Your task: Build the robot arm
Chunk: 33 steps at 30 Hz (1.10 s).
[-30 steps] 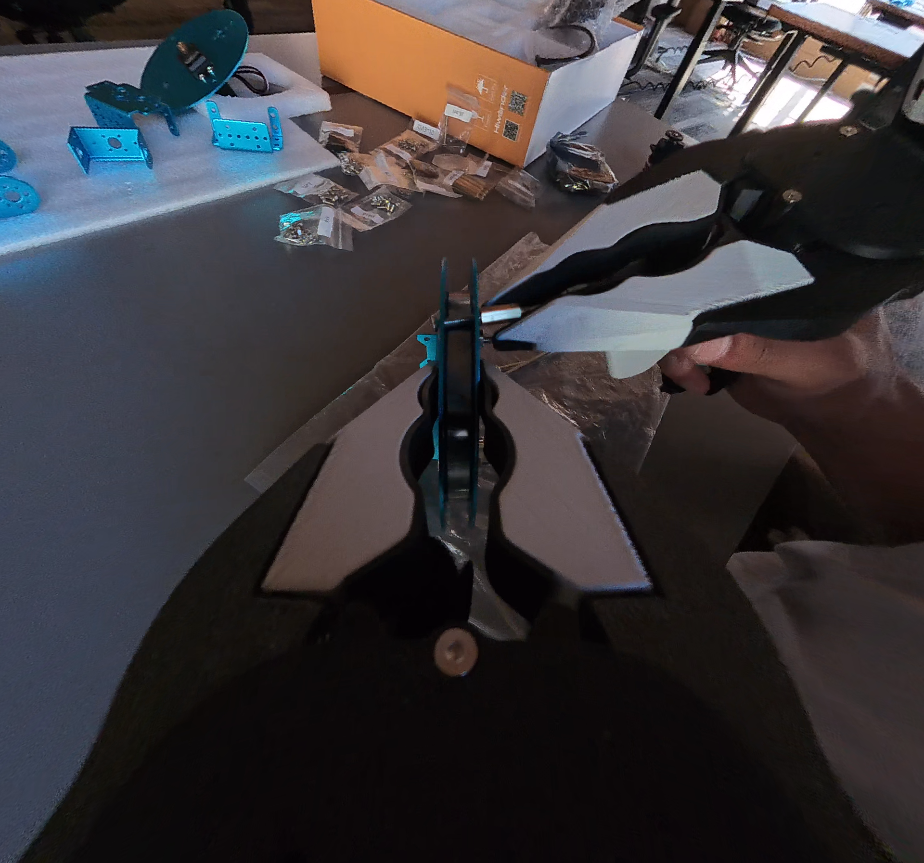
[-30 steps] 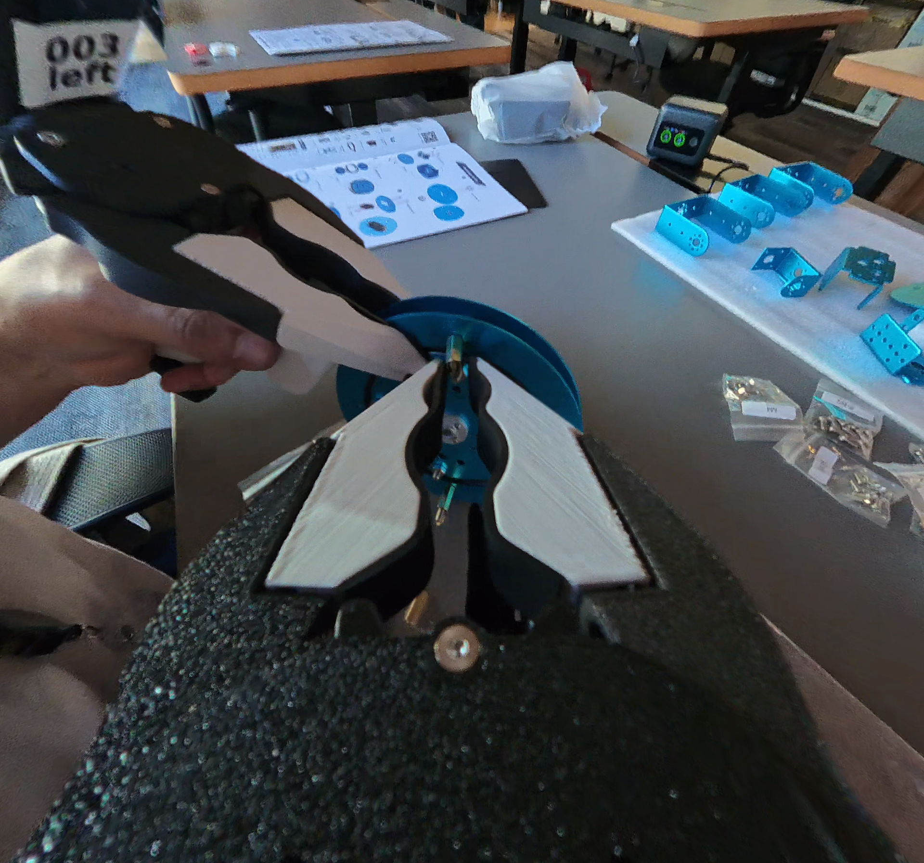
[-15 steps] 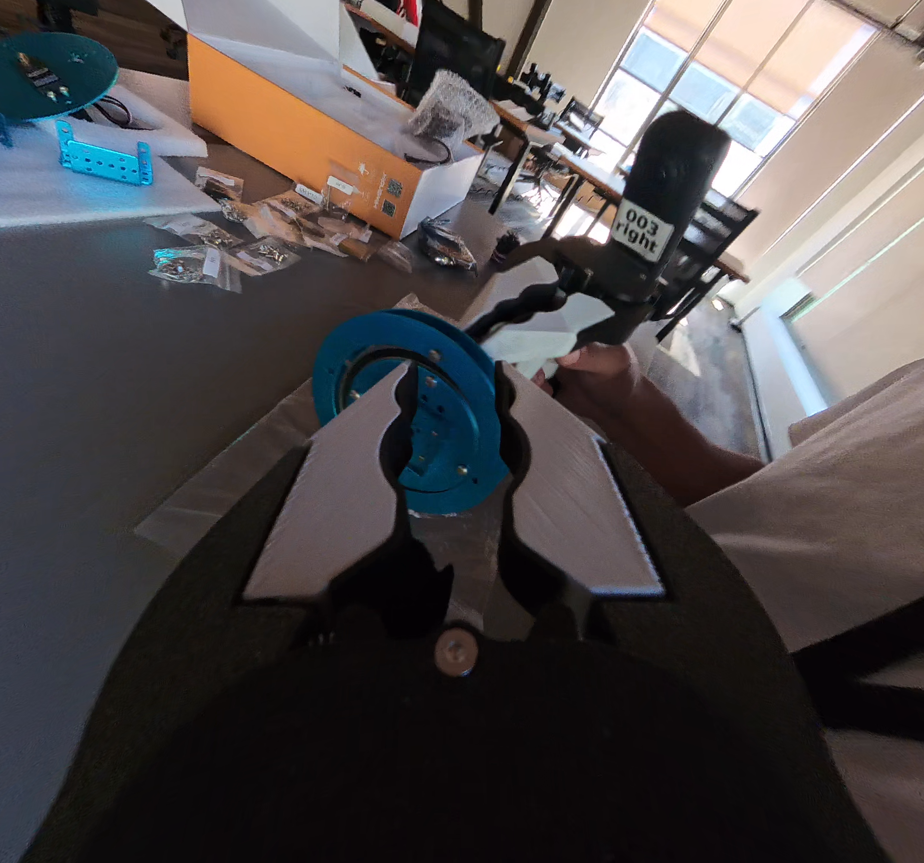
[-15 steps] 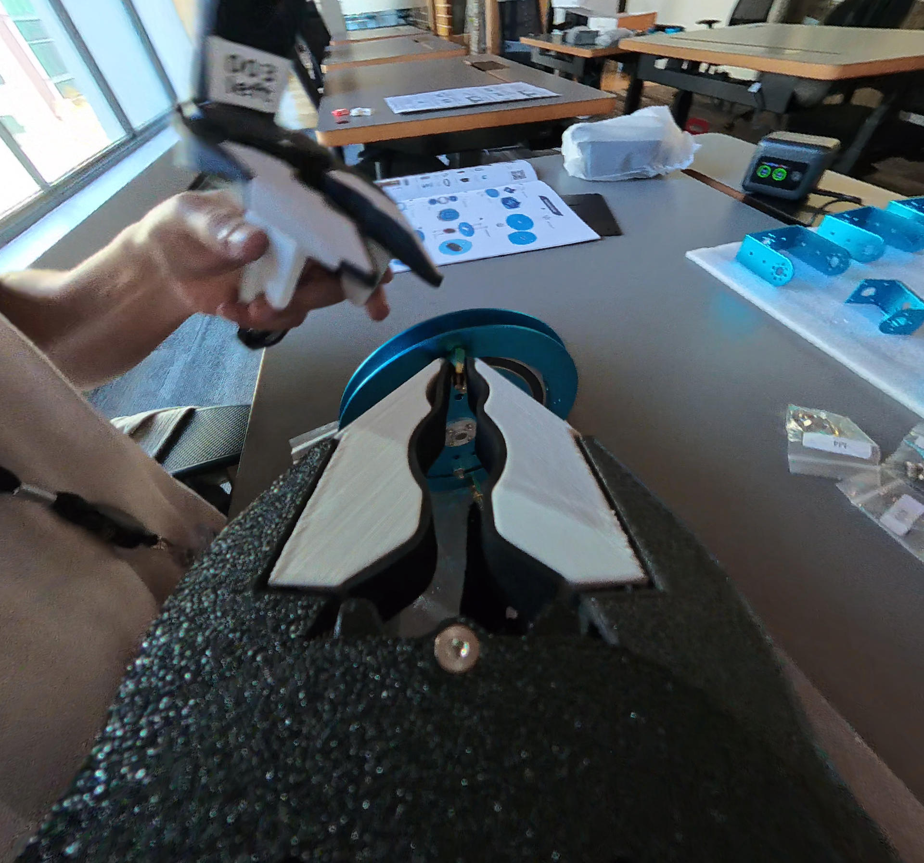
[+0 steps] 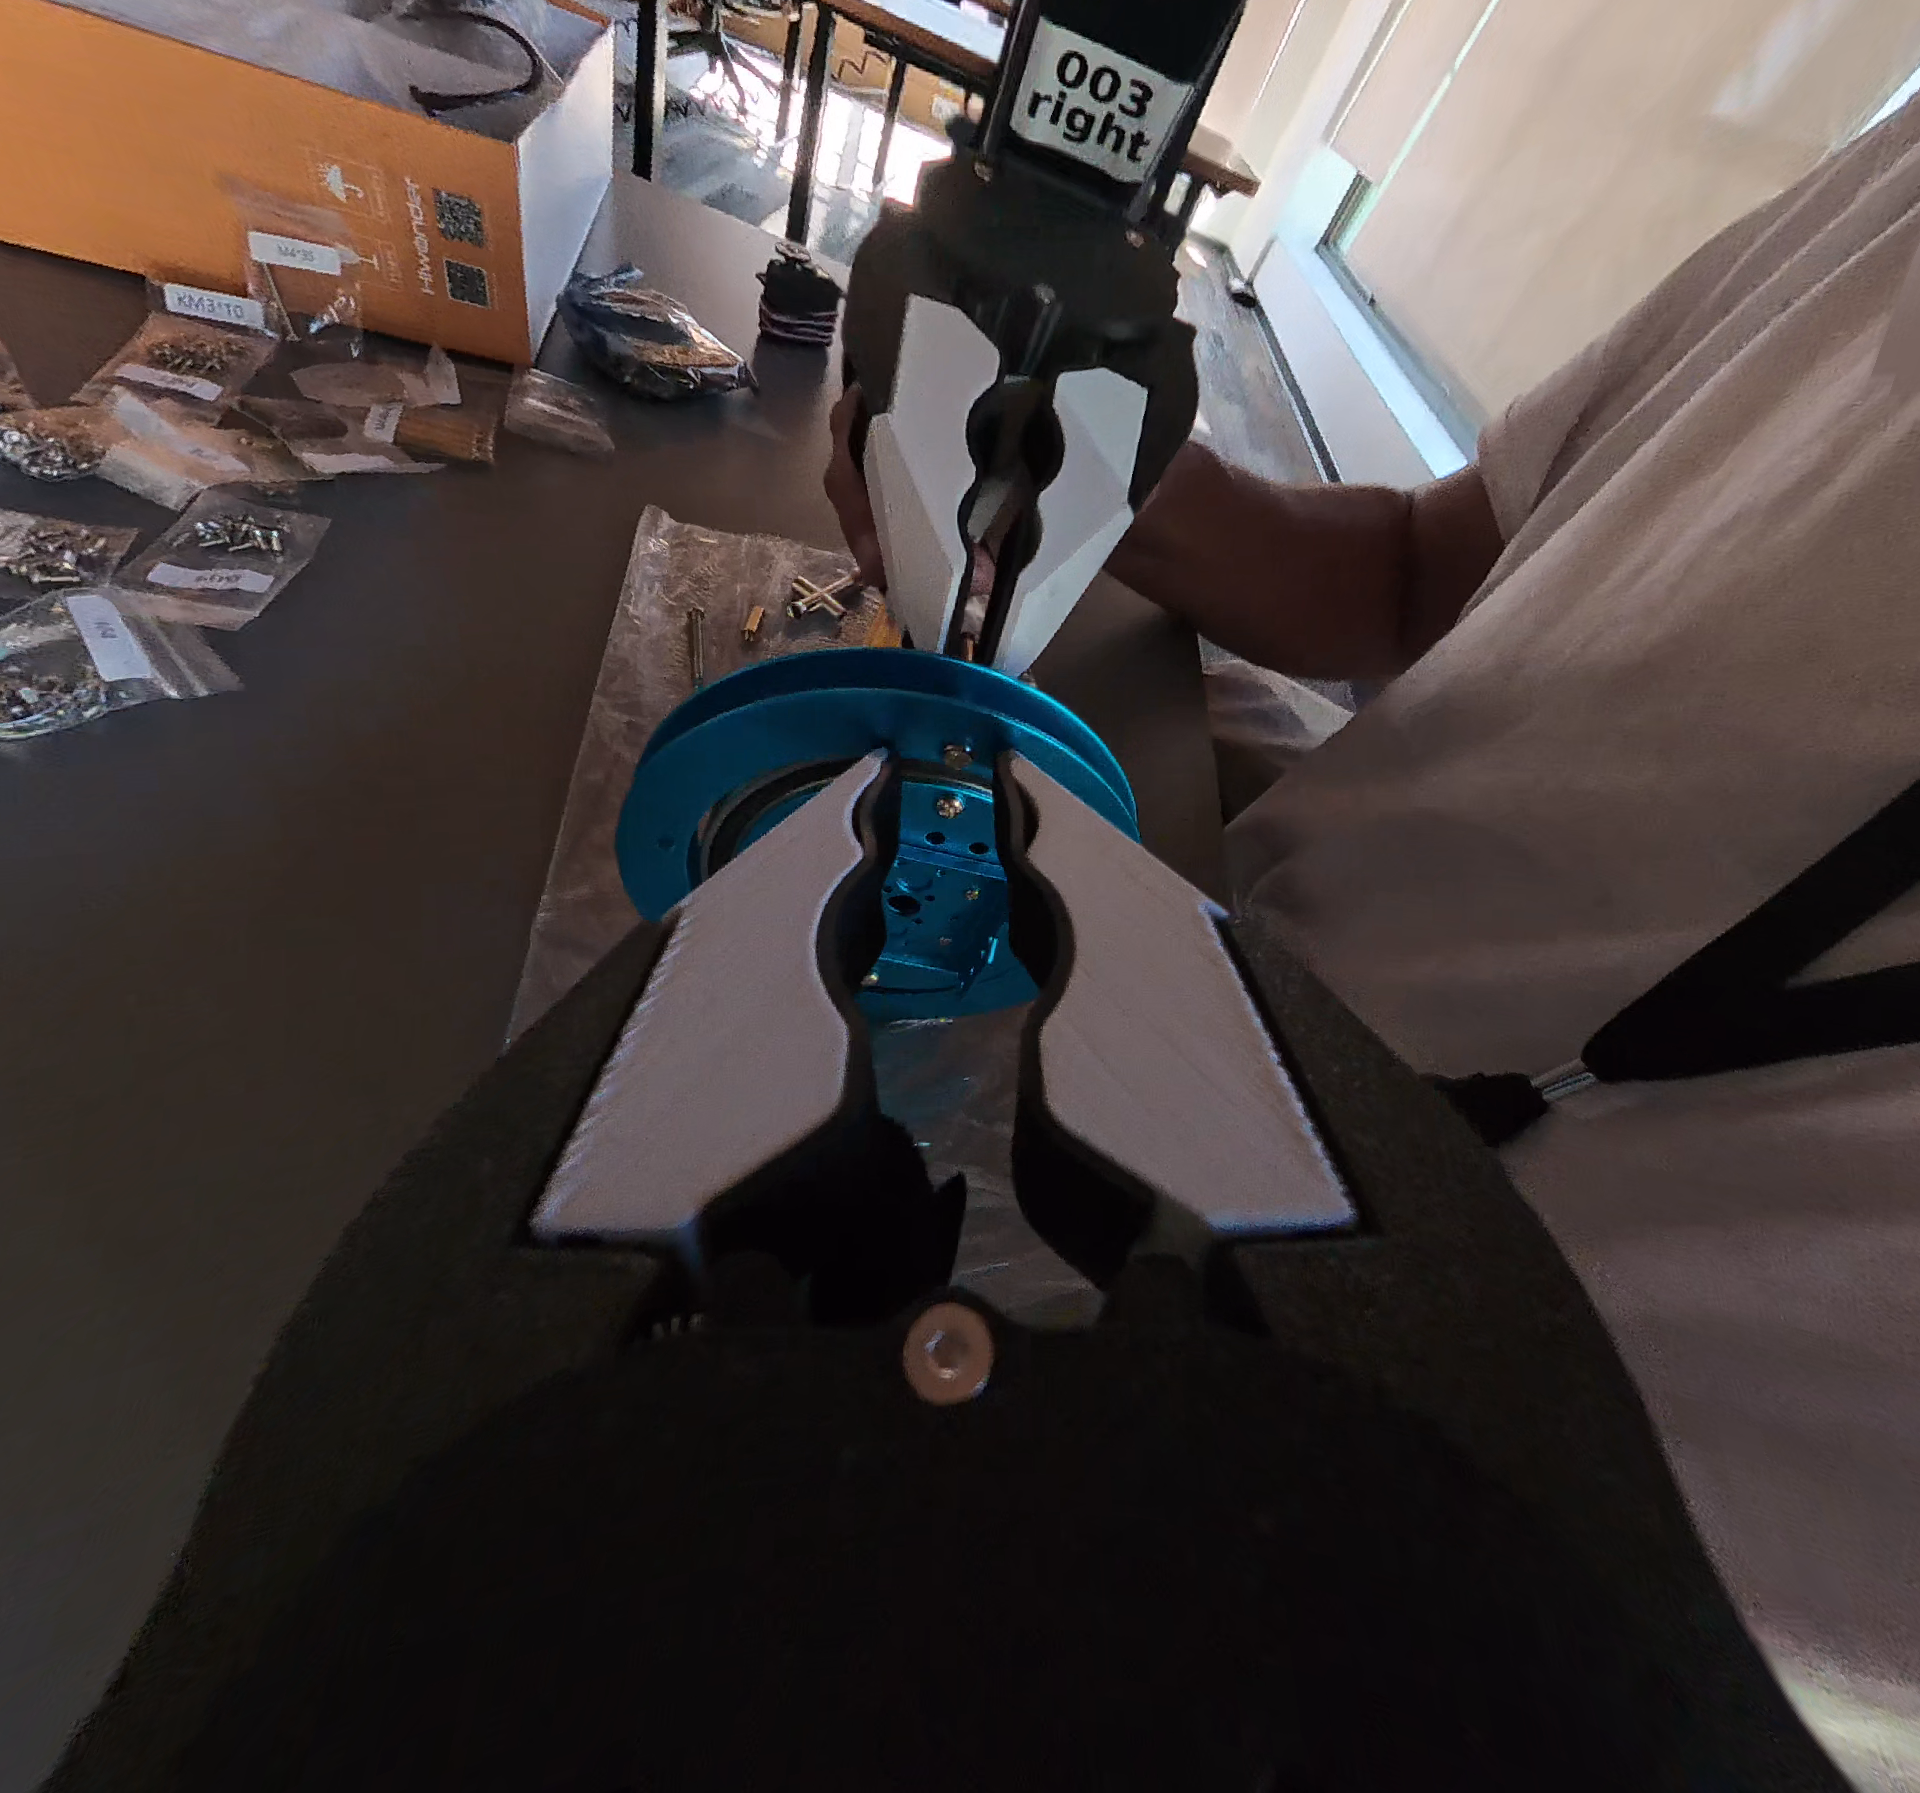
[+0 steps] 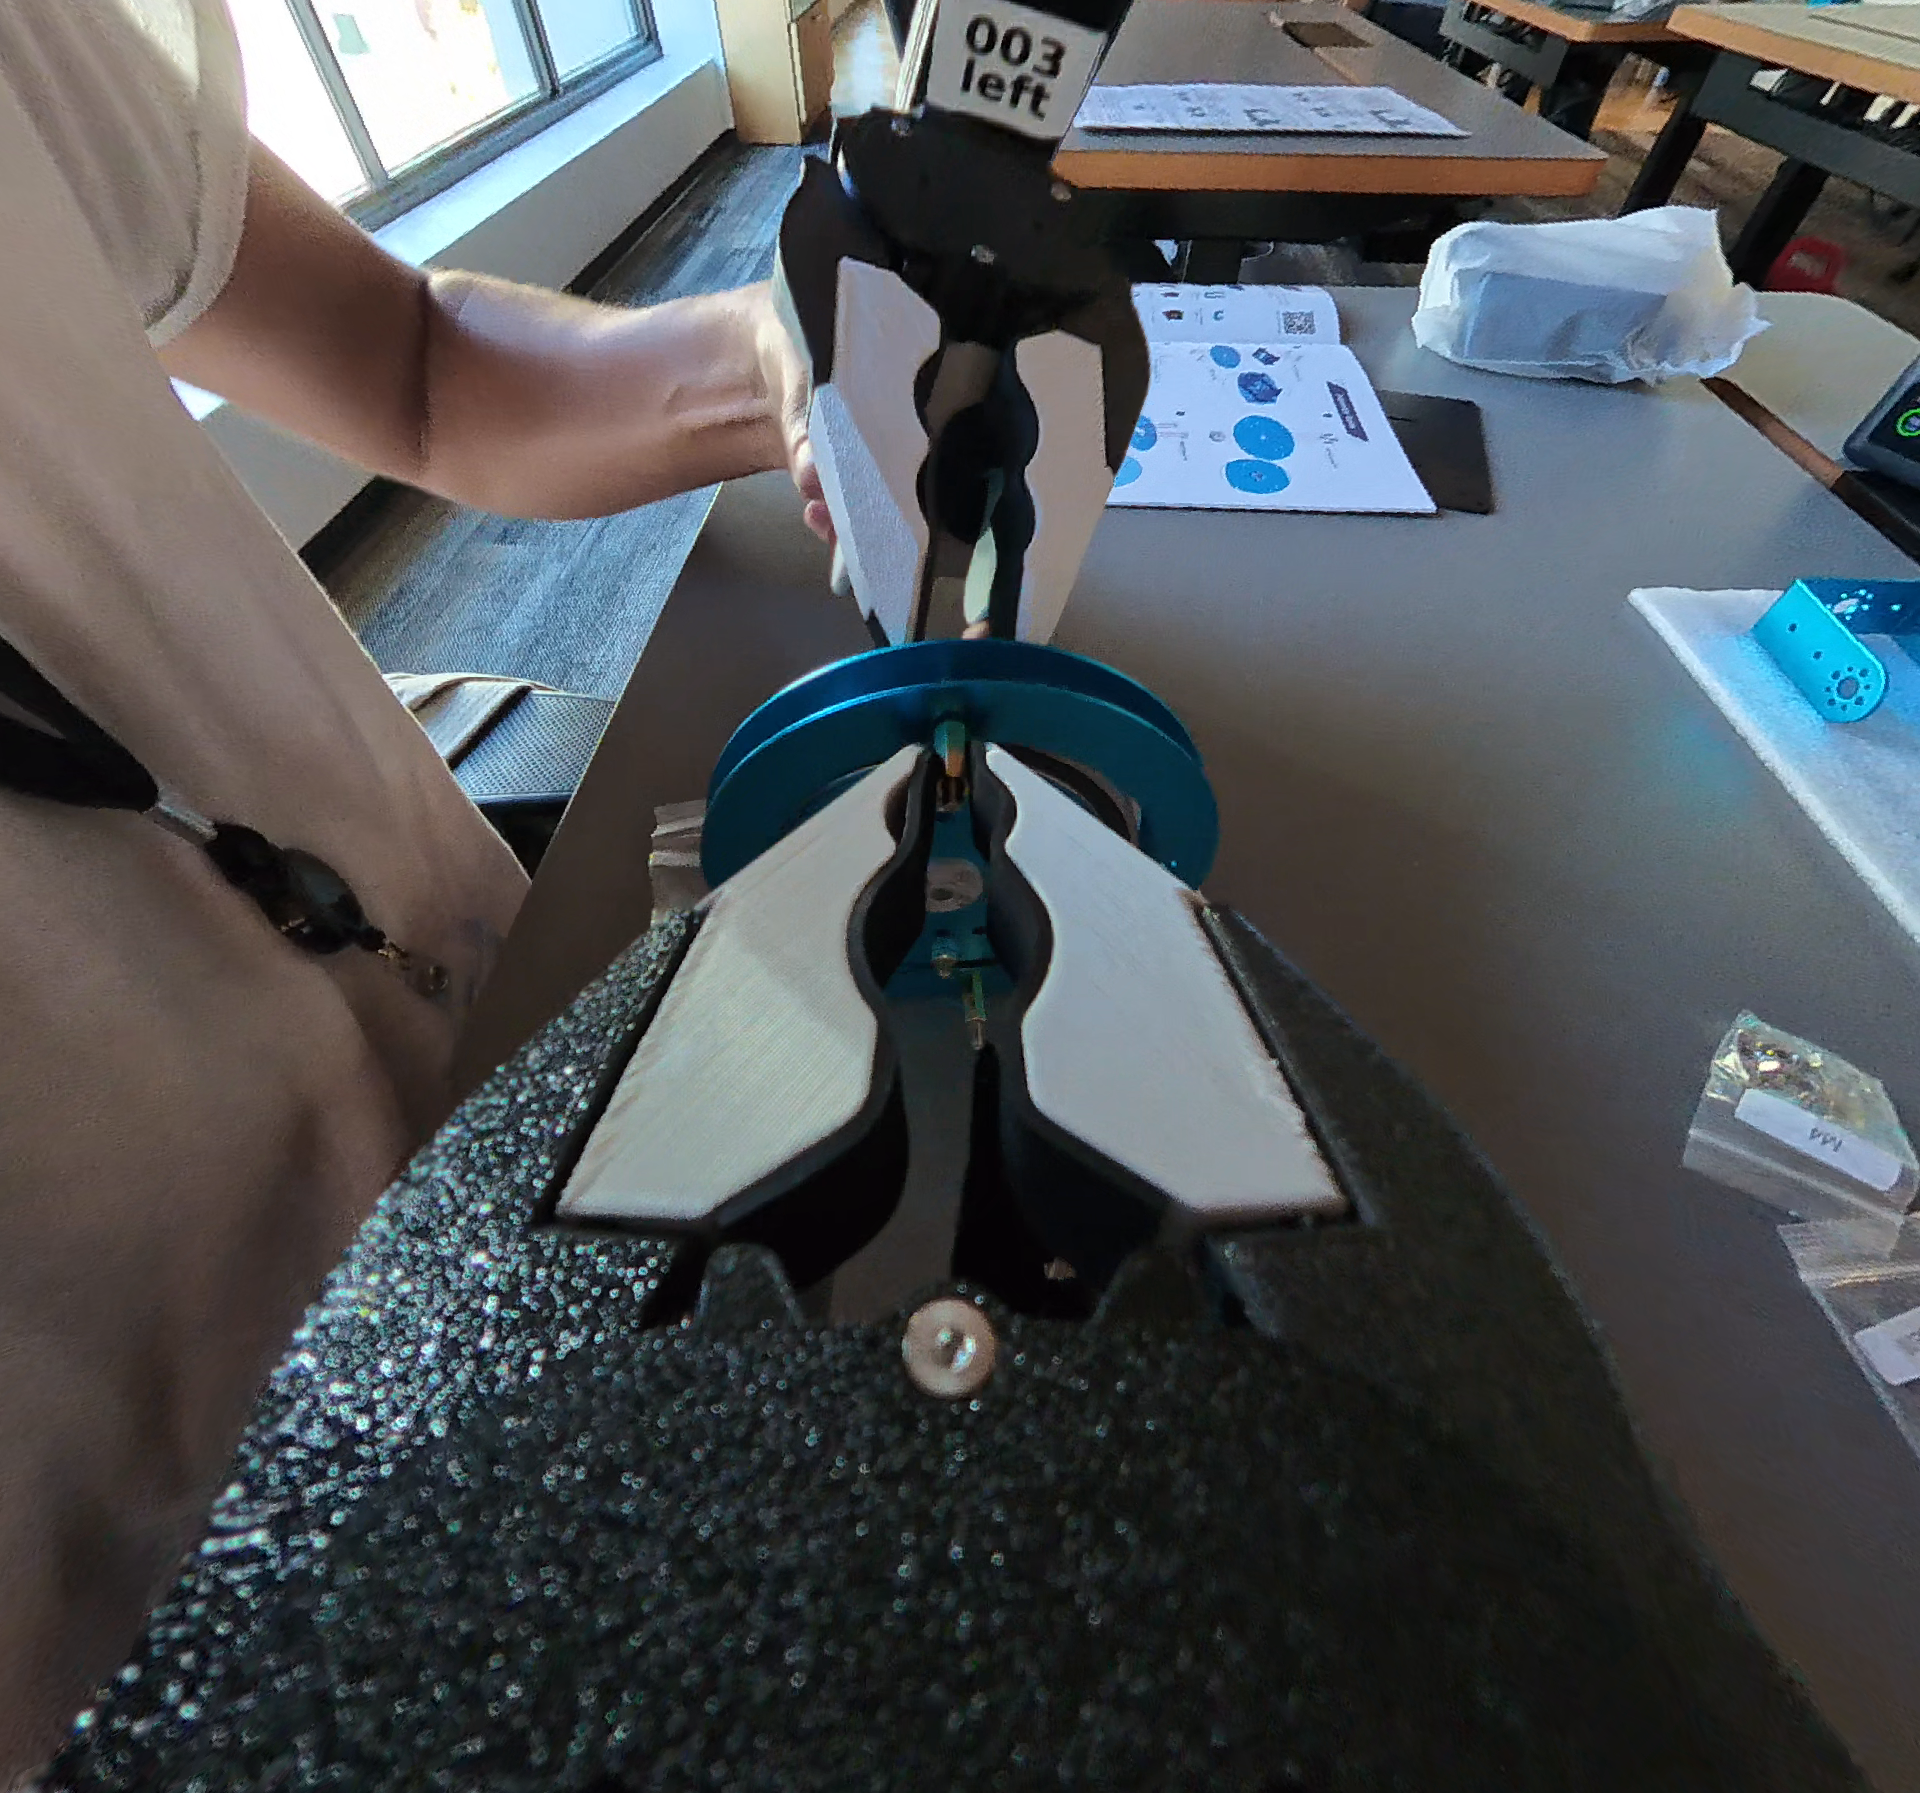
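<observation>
Blue double-disc metal wheel point(image 5: 727, 756) pinched between both claws.

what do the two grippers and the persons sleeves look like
Both the left gripper and right gripper have white wedge-shaped fingers with wavy black inner edges, on black grainy bodies with a round screw. Each carries a white label on its black handle. The person wears a short beige sleeve.

Premises: an office-style assembly workroom. Evidence: rows of wood-edged work desks point(image 6: 1320, 154), large windows point(image 6: 436, 29), a grey table point(image 6: 1455, 808) bearing an open instruction booklet point(image 6: 1268, 434), bagged screws point(image 5: 218, 548), blue metal brackets point(image 6: 1829, 652) and an orange kit box point(image 5: 208, 154).
</observation>
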Motion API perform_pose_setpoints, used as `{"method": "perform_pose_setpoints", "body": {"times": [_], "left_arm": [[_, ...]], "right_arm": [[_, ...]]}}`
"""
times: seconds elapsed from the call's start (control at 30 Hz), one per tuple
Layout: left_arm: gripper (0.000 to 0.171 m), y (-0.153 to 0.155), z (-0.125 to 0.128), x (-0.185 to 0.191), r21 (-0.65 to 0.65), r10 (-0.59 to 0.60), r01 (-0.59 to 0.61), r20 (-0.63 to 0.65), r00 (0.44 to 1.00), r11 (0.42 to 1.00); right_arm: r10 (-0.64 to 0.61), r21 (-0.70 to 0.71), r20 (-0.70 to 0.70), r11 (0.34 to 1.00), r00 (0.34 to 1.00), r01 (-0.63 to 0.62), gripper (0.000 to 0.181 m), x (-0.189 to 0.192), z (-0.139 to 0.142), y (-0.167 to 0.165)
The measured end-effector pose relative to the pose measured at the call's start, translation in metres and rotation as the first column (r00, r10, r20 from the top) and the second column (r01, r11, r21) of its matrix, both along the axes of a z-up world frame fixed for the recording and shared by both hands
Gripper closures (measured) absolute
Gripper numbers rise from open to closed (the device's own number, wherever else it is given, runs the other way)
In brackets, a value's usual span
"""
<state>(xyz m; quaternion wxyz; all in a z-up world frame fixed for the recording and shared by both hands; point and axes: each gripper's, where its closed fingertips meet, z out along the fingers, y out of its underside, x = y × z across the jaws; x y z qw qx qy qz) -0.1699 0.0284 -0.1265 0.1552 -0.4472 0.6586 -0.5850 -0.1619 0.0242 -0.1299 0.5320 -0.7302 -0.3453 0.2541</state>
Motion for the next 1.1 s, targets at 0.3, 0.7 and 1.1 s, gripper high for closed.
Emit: {"method": "perform_pose_setpoints", "body": {"times": [0.3, 0.7, 1.1], "left_arm": [[0.168, 0.0, 0.002, 0.0, 0.029, -0.071, 0.072, -0.036, 0.997, 0.997], [0.168, 0.002, 0.0, 0.004, 0.334, -0.016, -0.004, 0.056, 0.998, 0.943], [0.168, -0.004, 0.001, 0.005, 0.271, -0.035, 0.039, -0.02, 0.999, 0.962]], "right_arm": [[0.031, 0.098, 0.126, 0.994, 0.991, -0.044, 0.177, -0.002, -0.001, 0.004], [-0.015, -0.164, -0.044, 0.986, 0.999, 0.008, 0.176, 0.006, -0.005, 0.001], [-0.109, 0.158, 0.661, 0.987, 0.742, 0.004, 0.172, 0.008, -0.009, -0.001]]}}
